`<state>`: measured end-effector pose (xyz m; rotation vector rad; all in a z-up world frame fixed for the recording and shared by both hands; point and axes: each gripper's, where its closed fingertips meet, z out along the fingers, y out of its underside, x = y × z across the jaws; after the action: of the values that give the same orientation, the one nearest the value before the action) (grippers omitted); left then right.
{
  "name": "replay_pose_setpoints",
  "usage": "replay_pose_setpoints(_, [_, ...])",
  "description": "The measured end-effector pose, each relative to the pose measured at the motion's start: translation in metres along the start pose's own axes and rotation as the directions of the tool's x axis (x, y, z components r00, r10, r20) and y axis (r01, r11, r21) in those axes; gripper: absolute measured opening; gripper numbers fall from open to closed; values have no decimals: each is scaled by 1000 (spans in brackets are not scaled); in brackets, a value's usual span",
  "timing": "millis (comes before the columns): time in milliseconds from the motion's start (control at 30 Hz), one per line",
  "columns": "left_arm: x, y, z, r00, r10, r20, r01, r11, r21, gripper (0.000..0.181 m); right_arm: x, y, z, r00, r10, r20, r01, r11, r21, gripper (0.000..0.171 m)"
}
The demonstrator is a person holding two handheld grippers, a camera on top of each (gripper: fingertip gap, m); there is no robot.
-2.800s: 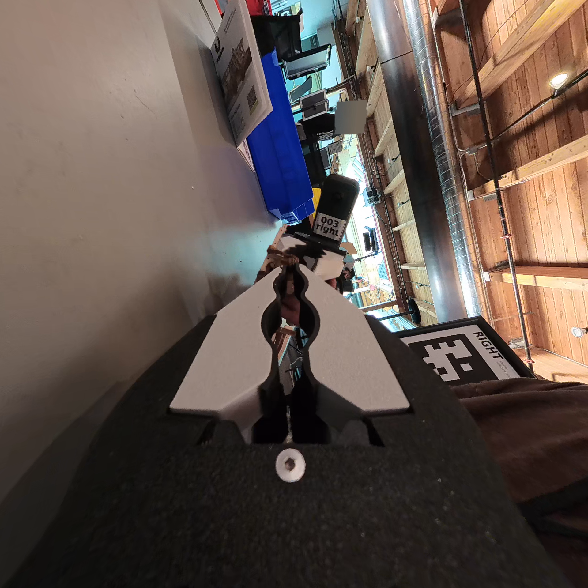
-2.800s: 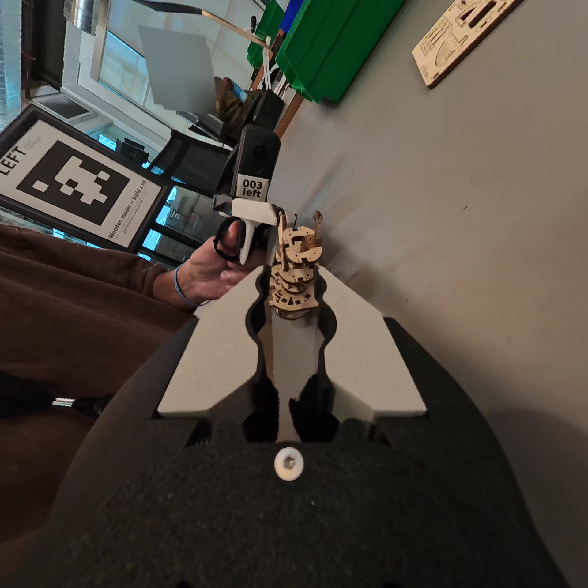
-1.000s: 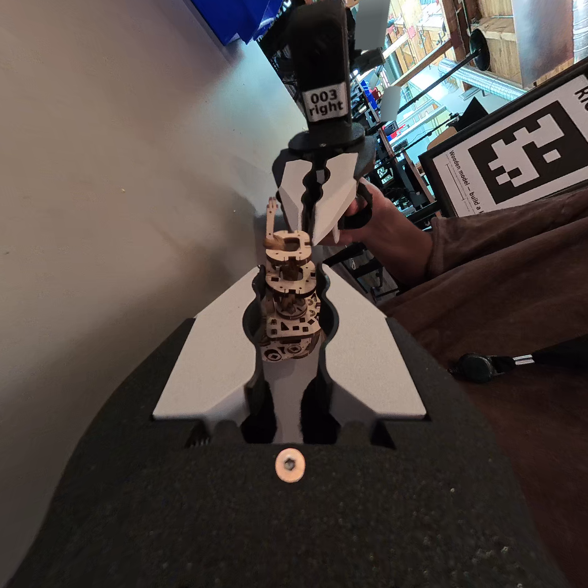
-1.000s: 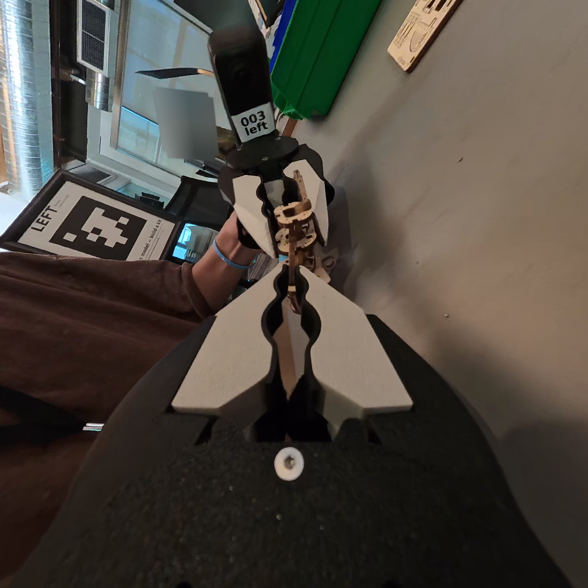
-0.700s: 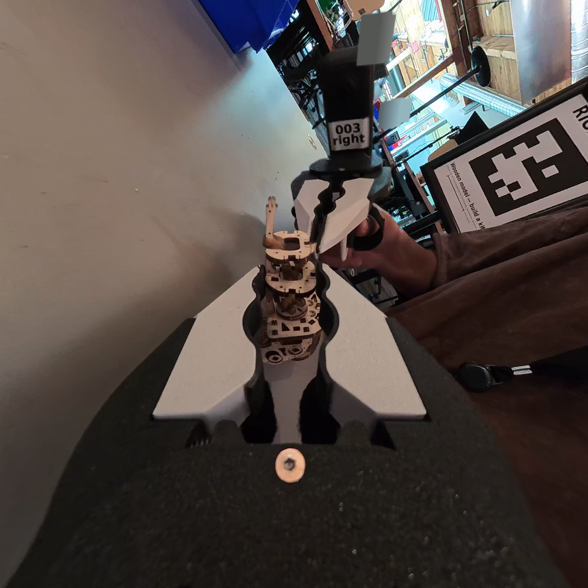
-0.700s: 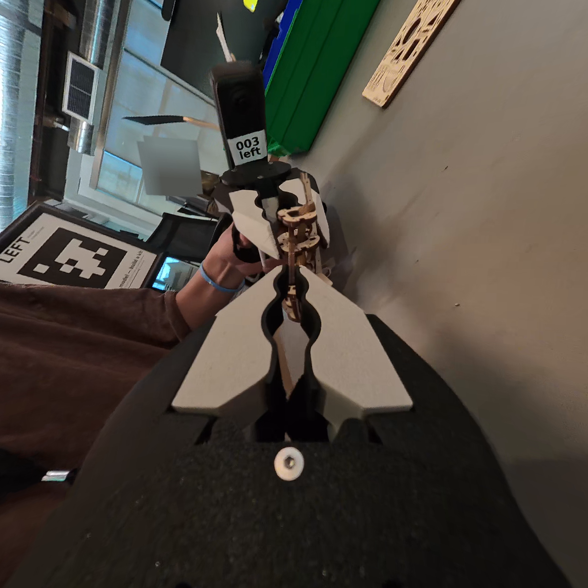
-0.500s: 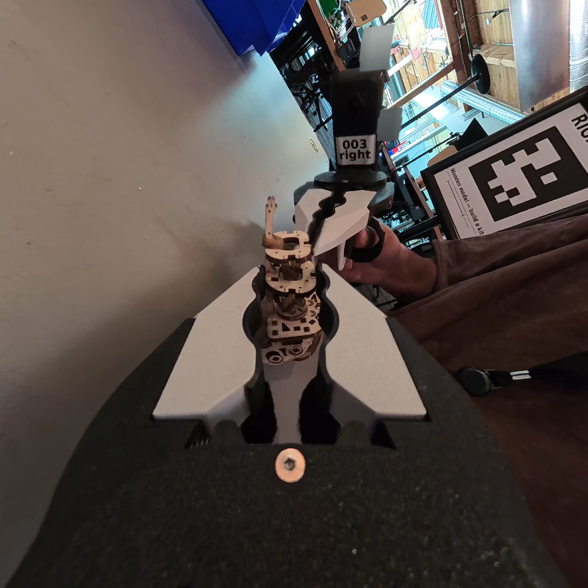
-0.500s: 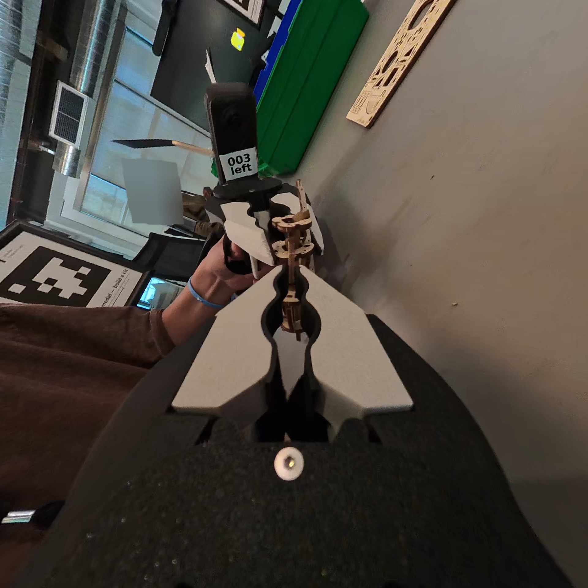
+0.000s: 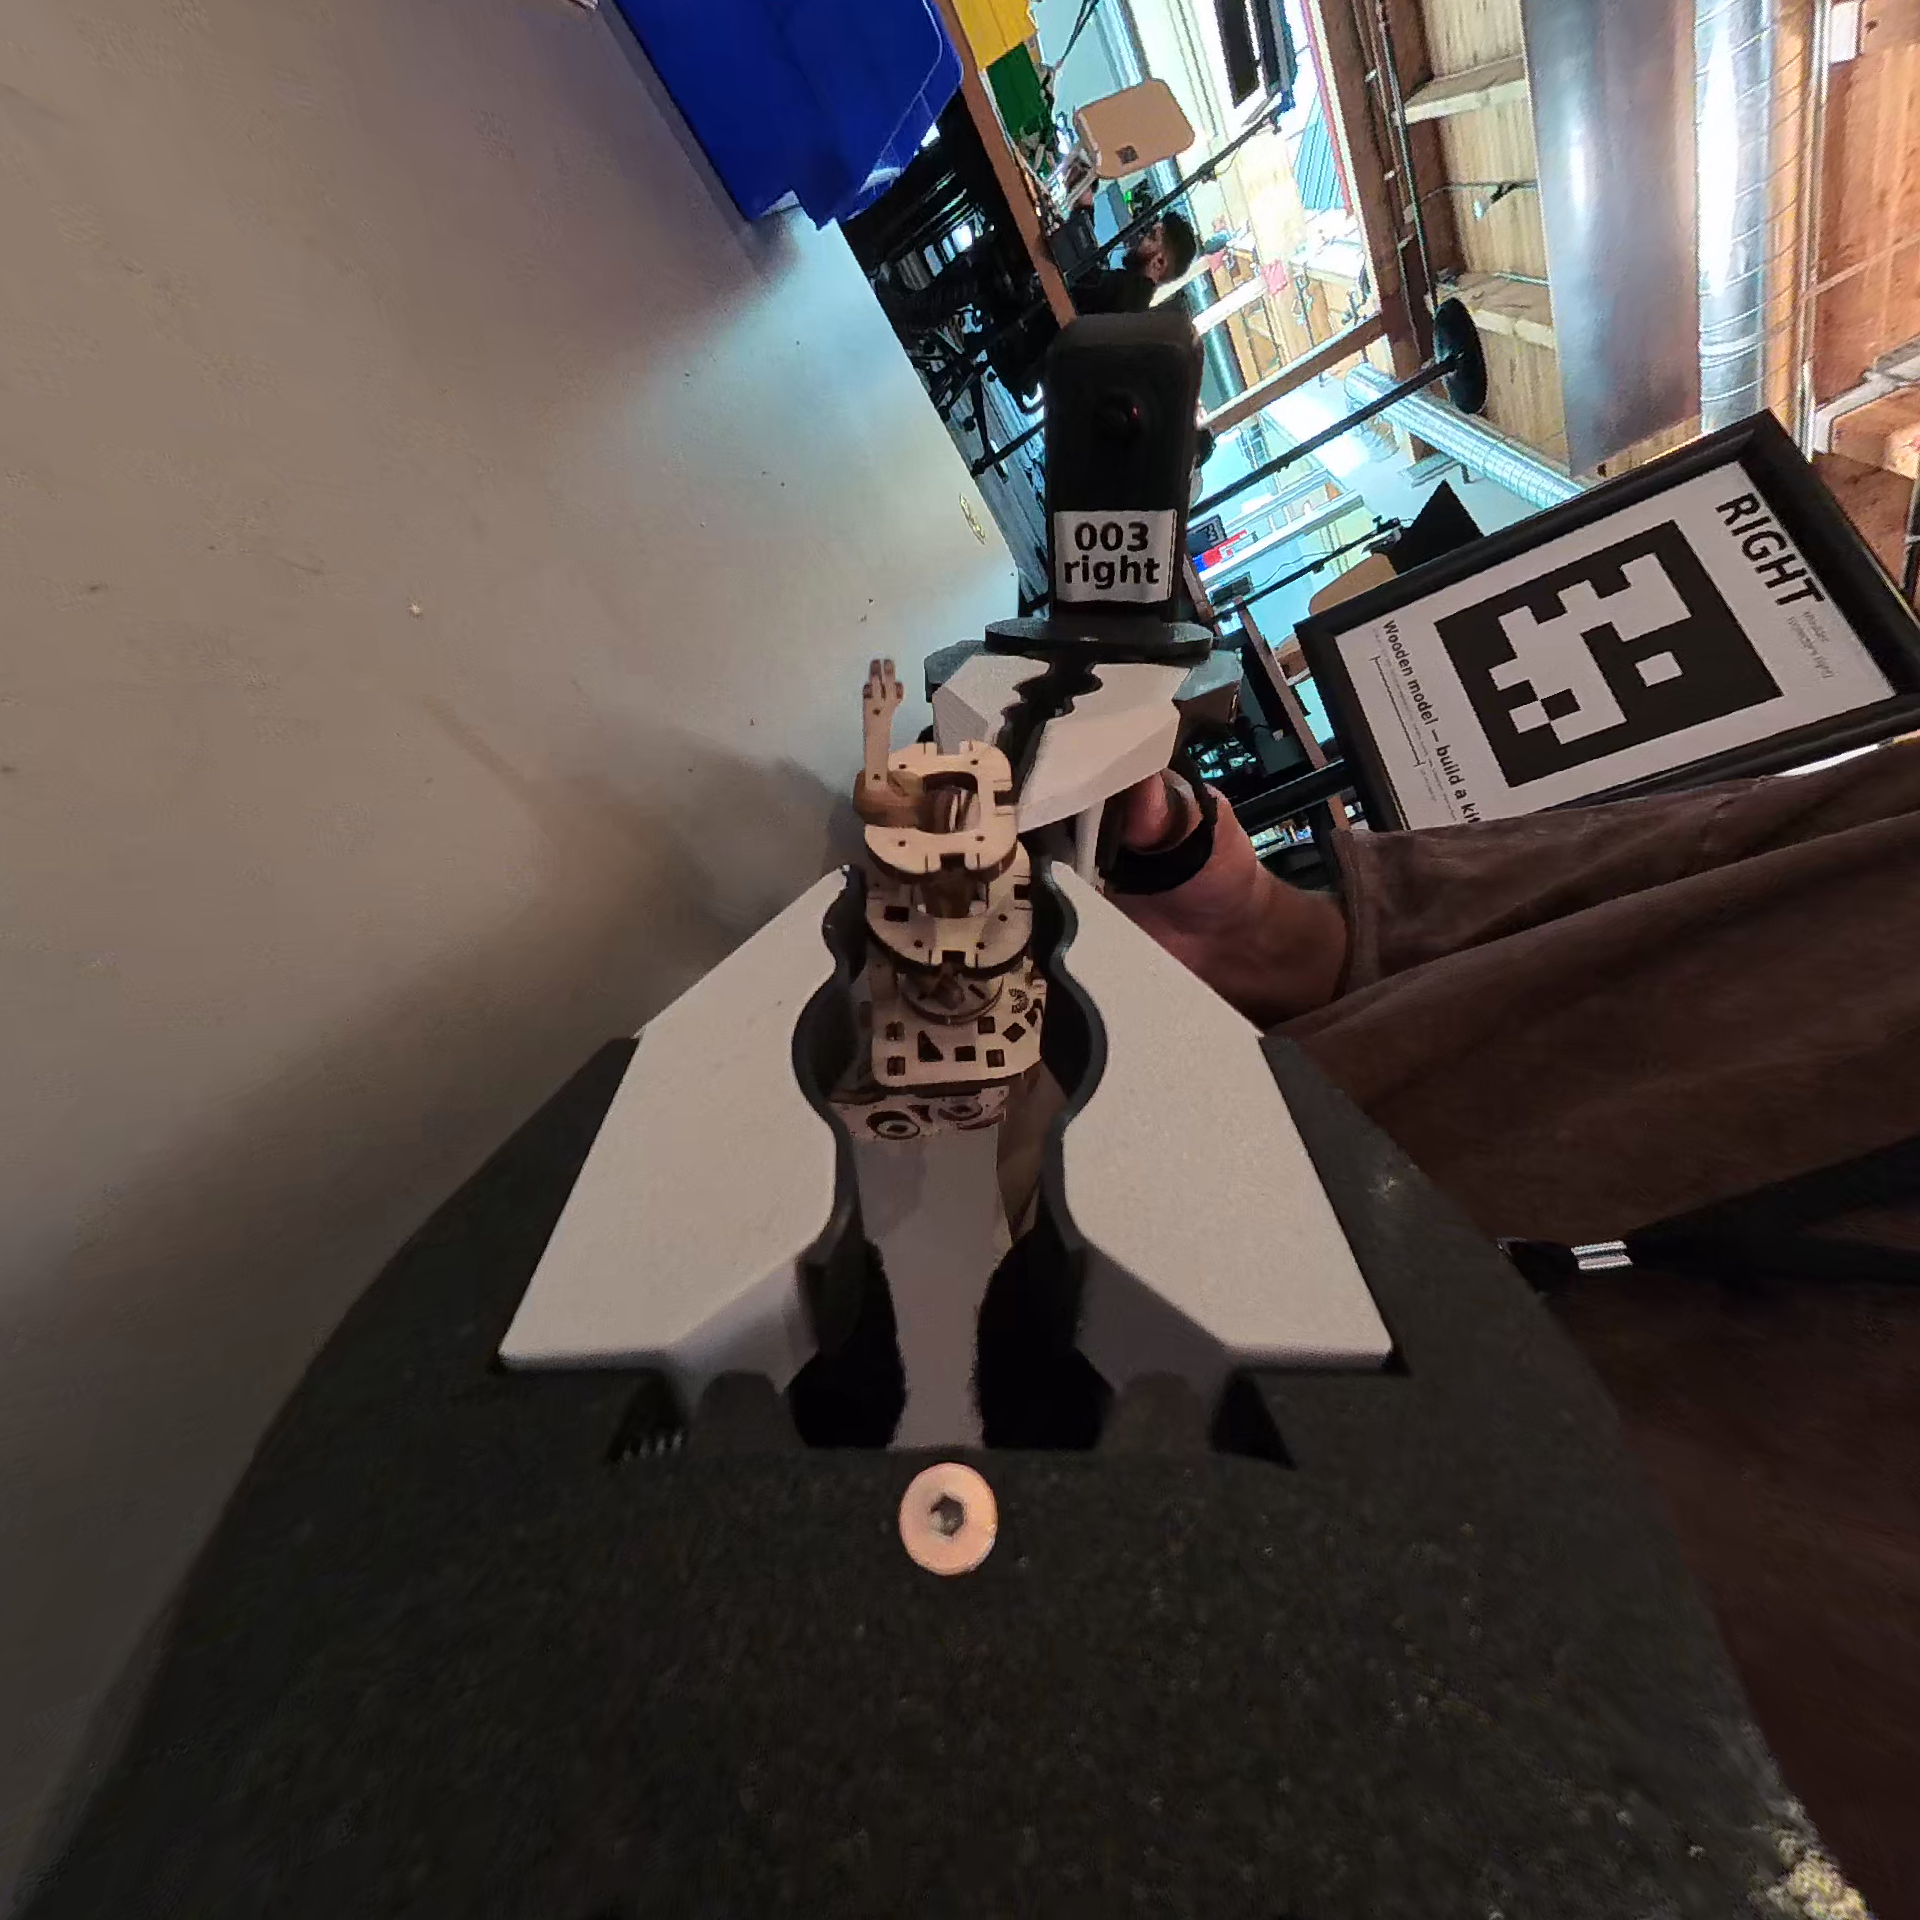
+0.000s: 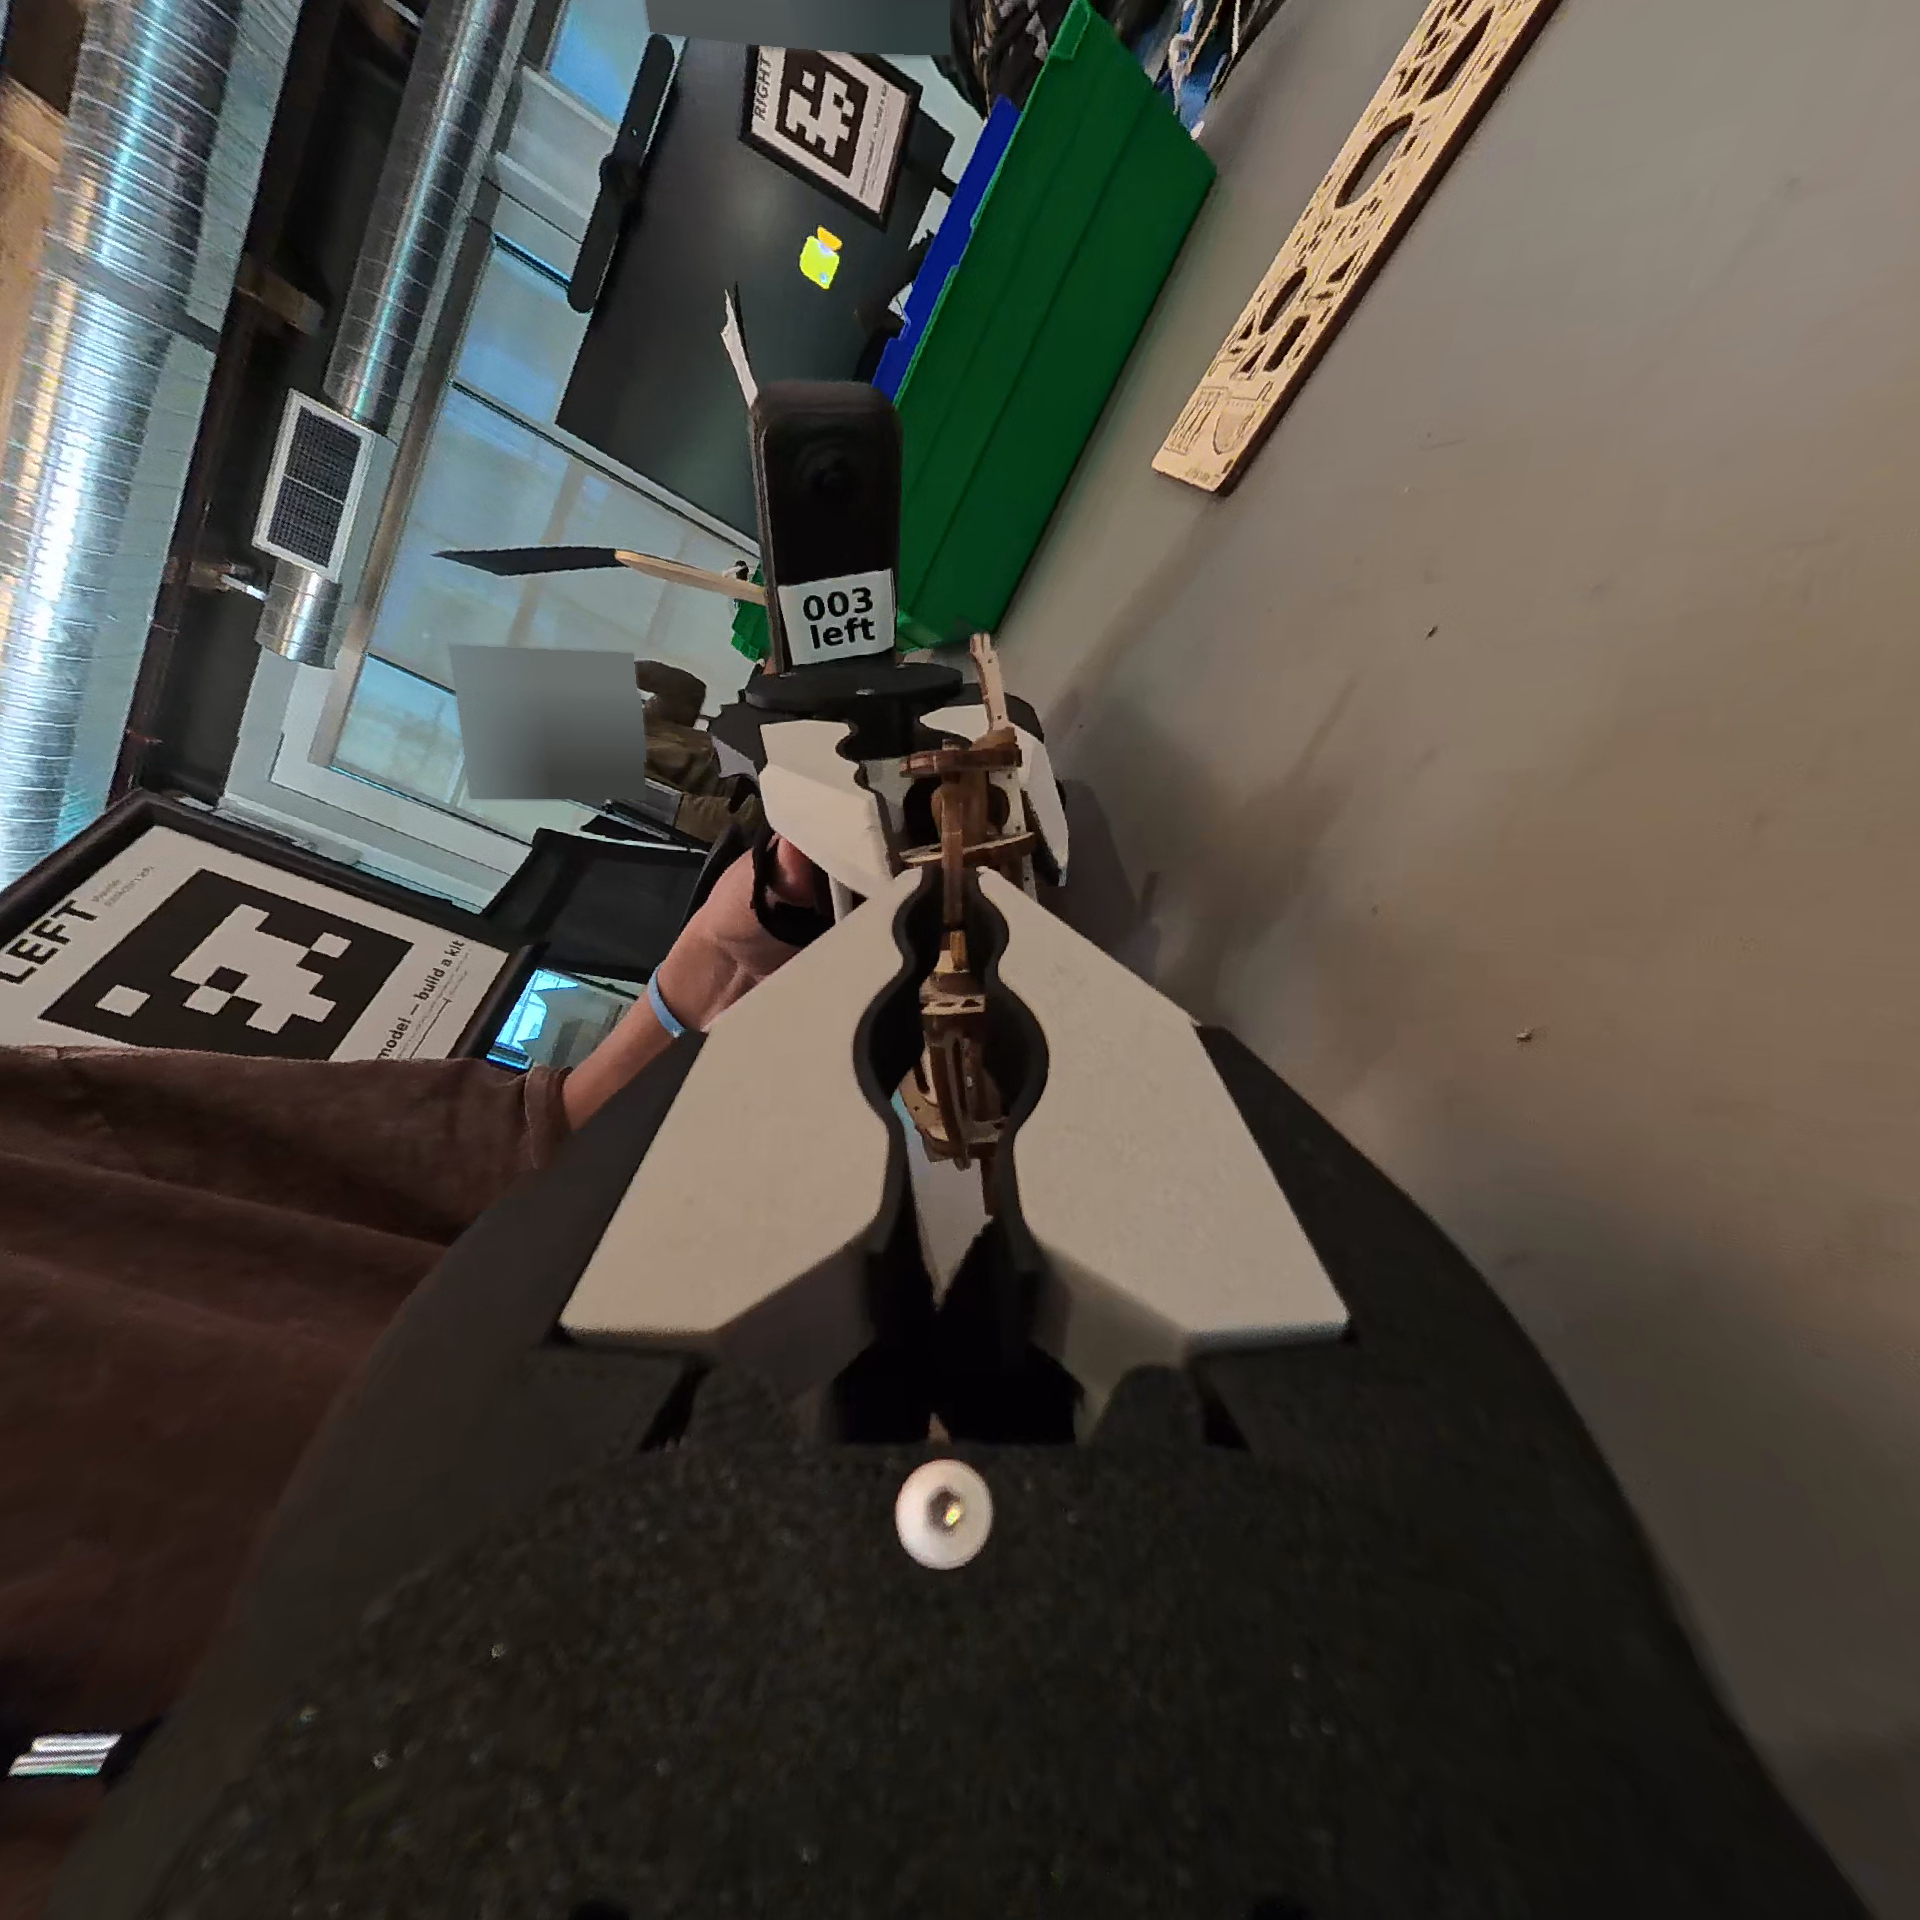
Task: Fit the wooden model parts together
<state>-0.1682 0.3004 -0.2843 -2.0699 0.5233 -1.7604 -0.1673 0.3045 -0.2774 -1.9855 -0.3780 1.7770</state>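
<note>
Two grippers, one build: left gripper (image 9: 940, 935) jaws clamped on wooden model (image 9: 940, 935), held above tabletop (image 9: 312, 520). Right gripper (image 10: 951, 914) jaws nearly closed, seemingly empty, beside model's top. Mid-assembly; next move probably fetching part from sheet (image 10: 1340, 239).

The right gripper (image 10: 943, 894) had its pale fingers (image 10: 769, 1122) nearly closed around the wooden model (image 10: 951, 1049). Opposite, the left gripper (image 10: 914, 810) clasped the model's far end above the grey table (image 10: 1558, 831).
</note>
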Motion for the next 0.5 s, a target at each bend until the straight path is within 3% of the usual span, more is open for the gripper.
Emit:
replay_pose_setpoints(233, [2, 8, 5, 1000, 22, -2, -23, 998, -52, 28, -1, 2, -3, 992, 100, 77, -88, 986, -139, 2])
replay_pose_setpoints(500, [4, 14, 18, 999, 48, 5, -48, 993, -106, 28, 0, -4, -8, 995, 10, 98, 29, 924, -382, 2])
